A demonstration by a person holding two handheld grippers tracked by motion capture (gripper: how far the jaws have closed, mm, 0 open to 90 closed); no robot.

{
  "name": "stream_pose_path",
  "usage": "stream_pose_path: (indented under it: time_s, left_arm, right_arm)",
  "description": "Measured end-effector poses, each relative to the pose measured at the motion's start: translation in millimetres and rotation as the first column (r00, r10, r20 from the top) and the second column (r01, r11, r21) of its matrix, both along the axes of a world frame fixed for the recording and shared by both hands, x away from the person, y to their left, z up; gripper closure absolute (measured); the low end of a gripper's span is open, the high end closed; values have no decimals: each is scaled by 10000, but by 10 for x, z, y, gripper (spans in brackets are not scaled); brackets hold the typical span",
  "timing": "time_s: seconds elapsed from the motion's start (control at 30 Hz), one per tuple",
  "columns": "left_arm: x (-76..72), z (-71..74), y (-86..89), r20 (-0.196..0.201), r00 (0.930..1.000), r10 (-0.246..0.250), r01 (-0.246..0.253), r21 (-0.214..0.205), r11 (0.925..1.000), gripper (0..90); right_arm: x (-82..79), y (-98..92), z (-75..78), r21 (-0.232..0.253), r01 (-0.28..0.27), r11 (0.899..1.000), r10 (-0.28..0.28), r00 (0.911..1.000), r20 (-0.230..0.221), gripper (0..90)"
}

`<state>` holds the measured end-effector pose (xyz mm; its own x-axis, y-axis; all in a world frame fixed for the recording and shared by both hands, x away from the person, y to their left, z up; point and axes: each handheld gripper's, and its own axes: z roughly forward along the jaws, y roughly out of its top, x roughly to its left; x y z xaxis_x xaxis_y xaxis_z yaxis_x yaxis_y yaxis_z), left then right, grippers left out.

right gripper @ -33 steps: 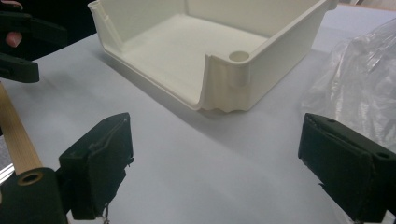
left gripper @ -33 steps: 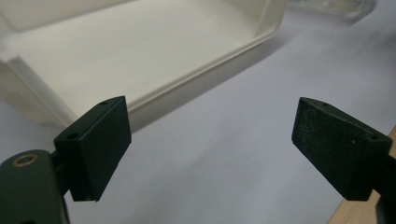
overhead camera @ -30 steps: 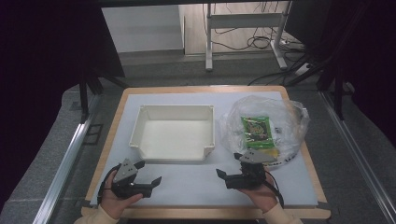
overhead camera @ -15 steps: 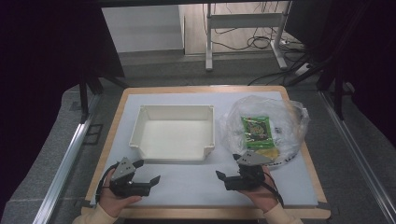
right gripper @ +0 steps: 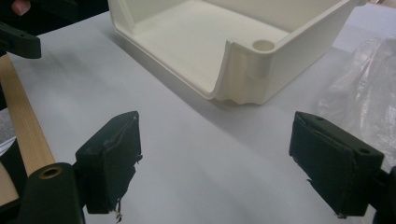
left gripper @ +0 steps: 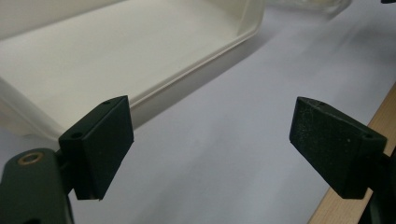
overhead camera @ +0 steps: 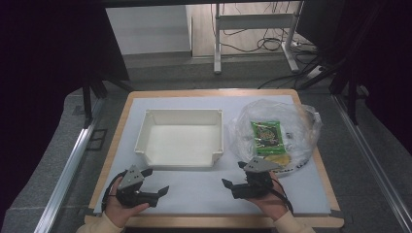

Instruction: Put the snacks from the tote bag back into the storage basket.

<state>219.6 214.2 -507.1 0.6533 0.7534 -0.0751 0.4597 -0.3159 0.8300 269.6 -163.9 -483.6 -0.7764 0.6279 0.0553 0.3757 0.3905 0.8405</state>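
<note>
An empty white bin (overhead camera: 180, 143) stands in the middle of the table, and its near wall (right gripper: 243, 79) has a low cut-out. Right of it lies a clear plastic bag (overhead camera: 296, 121) with a green packet (overhead camera: 266, 137) and something yellow (overhead camera: 277, 158) inside. My left gripper (overhead camera: 156, 180) rests near the front edge, in front of the bin's left corner; it is open (left gripper: 210, 140) over bare mat. My right gripper (overhead camera: 233, 174) sits in front of the bin's right corner, just left of the bag. It is open (right gripper: 215, 154); its jaws have just been closing slightly with nothing between them.
The white mat (overhead camera: 204, 187) lies on a wooden tabletop whose edge (overhead camera: 214, 222) runs just behind both hands. The bag's edge (right gripper: 369, 88) lies close to the right gripper's right jaw. Beyond the table are a metal frame and cables on the floor (overhead camera: 272, 43).
</note>
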Motion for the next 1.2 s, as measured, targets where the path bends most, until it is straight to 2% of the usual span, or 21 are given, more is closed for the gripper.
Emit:
stream_pose_path:
  time_s: [0.1,0.23,0.47,0.77,1.2]
  left_arm:
    - [20,-7,17,-151,9999,53,-52,106,9999,139]
    - [27,-12,13,-215,9998,-6,9,144,9999,141]
    - [26,0,27,-189,9998,-24,26,110,9999,144]
    - [29,-11,10,-252,9997,-40,47,258,9997,144]
    - [79,8,10,-256,9997,-20,31,419,9991,144]
  right_arm:
    - [20,-15,5,29,66,10000,-66,9999,-156,172]
    - [16,-27,19,-32,105,9999,-105,9998,-151,180]
    - [28,-24,31,-123,-10,9999,7,9998,-195,179]
    - [75,-215,227,95,103,9999,-101,9997,-209,182]
    - [173,-406,369,175,472,9987,-467,9986,-261,199]
